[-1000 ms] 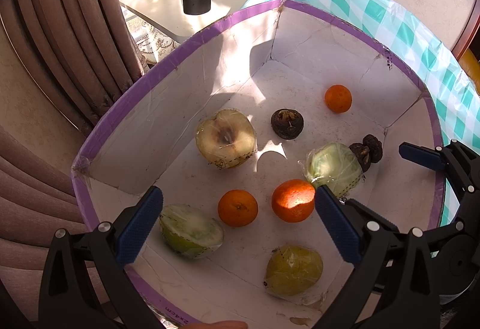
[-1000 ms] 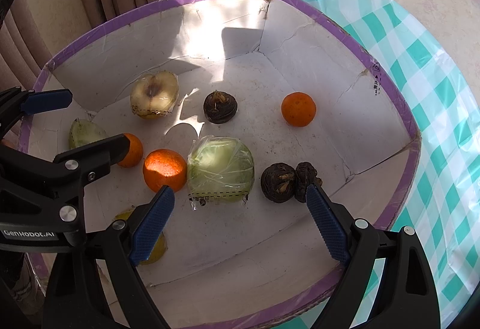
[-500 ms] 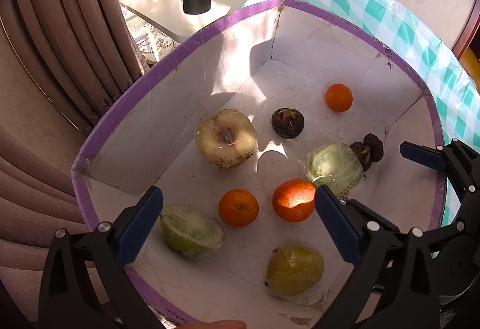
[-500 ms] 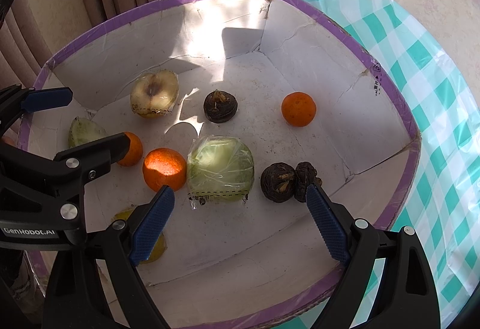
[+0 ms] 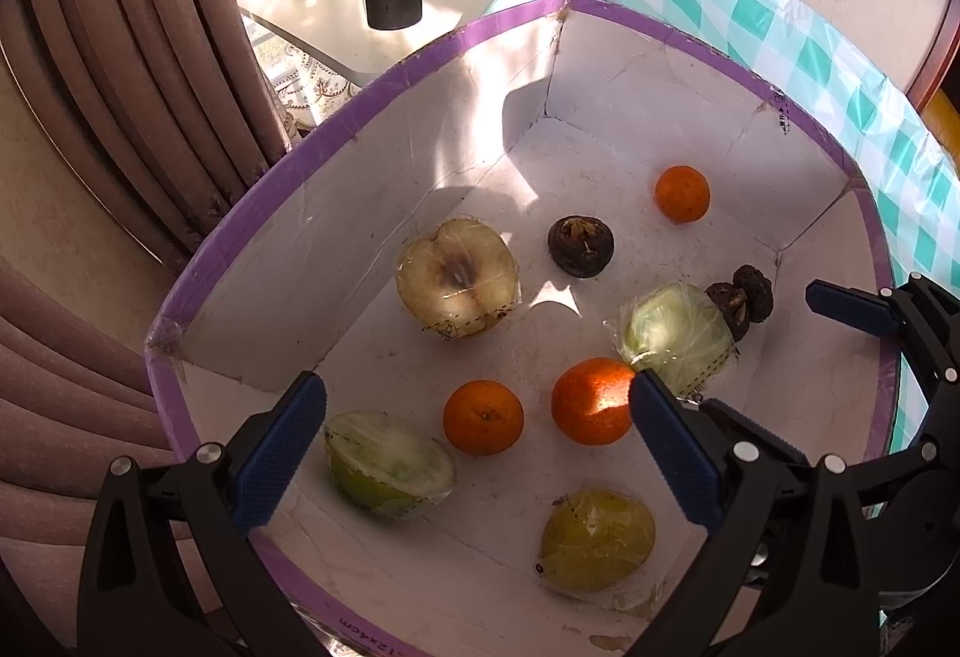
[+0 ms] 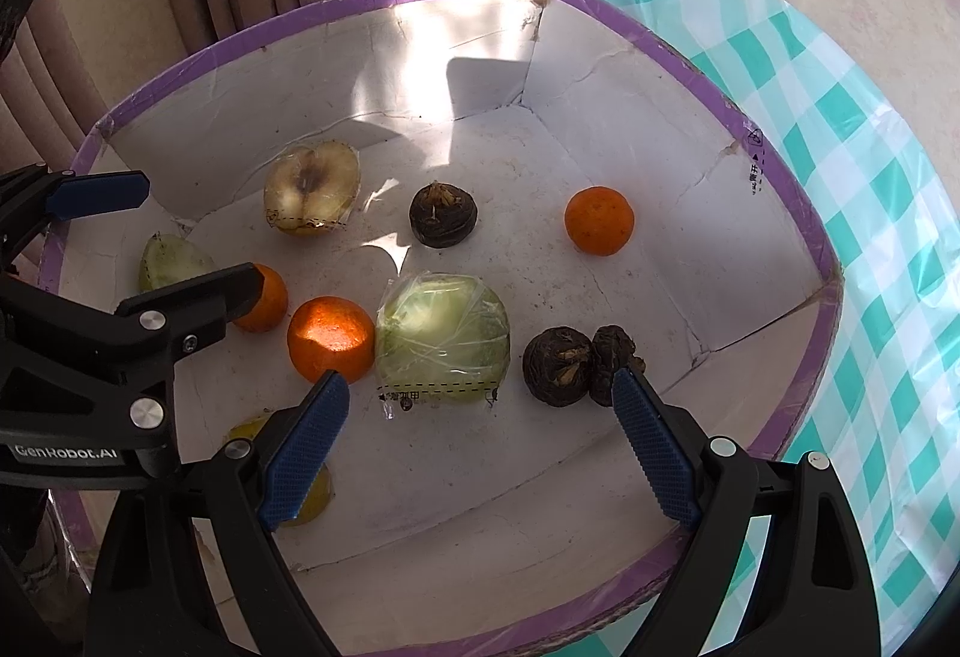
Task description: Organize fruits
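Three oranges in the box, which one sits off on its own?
The orange by the box's right wall. The other two sit side by side near the wrapped green fruit.

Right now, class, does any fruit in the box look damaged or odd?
Yes. The plastic-wrapped apple half near the left wall has a browned, darkened core, so it looks spoiled. The dark shrivelled fruits look dried out. The oranges seem sound.
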`<state>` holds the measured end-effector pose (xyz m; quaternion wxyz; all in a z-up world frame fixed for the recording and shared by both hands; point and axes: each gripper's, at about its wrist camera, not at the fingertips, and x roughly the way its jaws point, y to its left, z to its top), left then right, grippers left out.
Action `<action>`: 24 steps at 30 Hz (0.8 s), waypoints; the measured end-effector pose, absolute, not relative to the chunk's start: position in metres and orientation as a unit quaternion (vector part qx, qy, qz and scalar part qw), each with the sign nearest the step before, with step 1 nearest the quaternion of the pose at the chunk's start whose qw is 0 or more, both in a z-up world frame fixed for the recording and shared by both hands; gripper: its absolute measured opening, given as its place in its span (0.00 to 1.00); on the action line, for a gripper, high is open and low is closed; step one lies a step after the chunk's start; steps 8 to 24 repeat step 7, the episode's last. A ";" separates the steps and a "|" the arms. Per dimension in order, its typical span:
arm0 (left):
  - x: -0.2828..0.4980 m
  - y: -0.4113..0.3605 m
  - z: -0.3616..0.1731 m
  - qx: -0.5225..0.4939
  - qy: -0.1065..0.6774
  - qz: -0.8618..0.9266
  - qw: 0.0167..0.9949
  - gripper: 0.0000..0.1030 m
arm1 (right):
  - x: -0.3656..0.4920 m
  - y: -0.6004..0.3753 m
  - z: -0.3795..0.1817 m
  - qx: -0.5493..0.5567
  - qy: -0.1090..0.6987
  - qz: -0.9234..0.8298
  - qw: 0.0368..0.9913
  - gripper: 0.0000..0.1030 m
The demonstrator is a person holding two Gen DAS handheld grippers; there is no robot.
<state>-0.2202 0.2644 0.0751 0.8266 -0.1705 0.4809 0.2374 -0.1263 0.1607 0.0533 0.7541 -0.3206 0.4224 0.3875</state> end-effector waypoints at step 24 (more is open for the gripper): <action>-0.217 0.264 0.076 -0.171 0.490 0.248 0.818 0.98 | -0.129 0.161 0.054 -0.315 0.414 0.396 0.757 0.84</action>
